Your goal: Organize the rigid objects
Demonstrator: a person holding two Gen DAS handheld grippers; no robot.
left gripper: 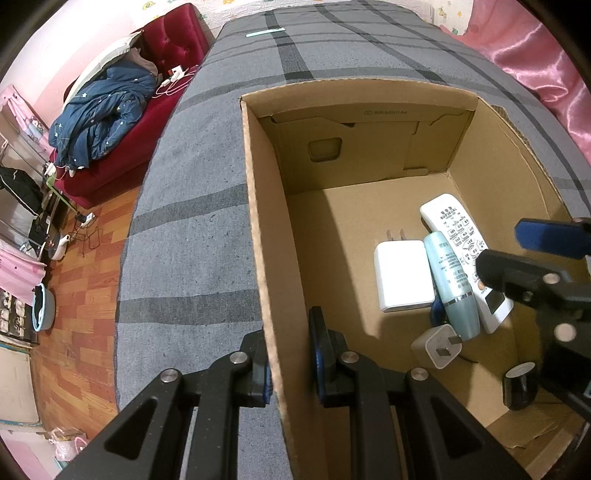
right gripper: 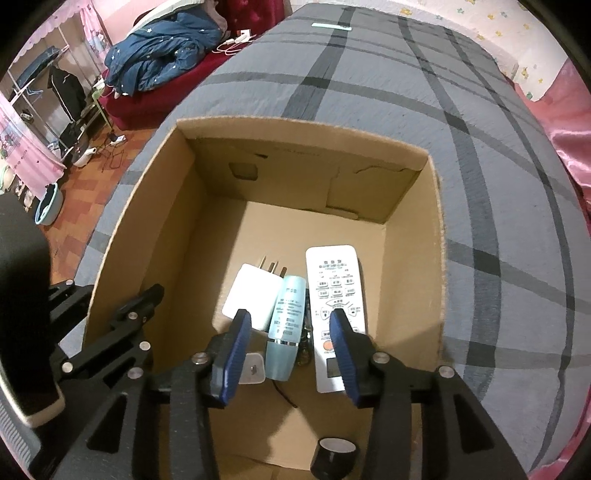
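An open cardboard box (left gripper: 258, 229) (right gripper: 437, 258) stands on a grey plaid bed. Inside lie a white remote (left gripper: 456, 225) (right gripper: 334, 280), a pale blue tube (left gripper: 452, 280) (right gripper: 286, 321), a large white charger (left gripper: 400, 275) (right gripper: 253, 291), a small white plug (left gripper: 437, 345) (right gripper: 253, 371) and a black round object (left gripper: 521, 386) (right gripper: 334, 458). My left gripper (left gripper: 290, 369) straddles the box's left wall, its fingers close on either side; it also shows in the right wrist view (right gripper: 140, 302). My right gripper (right gripper: 291, 354) hangs open and empty above the tube and remote, and it also shows in the left wrist view (left gripper: 517, 247).
The grey plaid bedcover (left gripper: 192, 229) (right gripper: 498, 184) surrounds the box. A pale strip (left gripper: 266, 32) (right gripper: 330, 26) lies at the bed's far end. A red sofa (left gripper: 129, 122) with blue bedding stands left, over a wood floor. Pink satin fabric (left gripper: 535, 55) is at the right.
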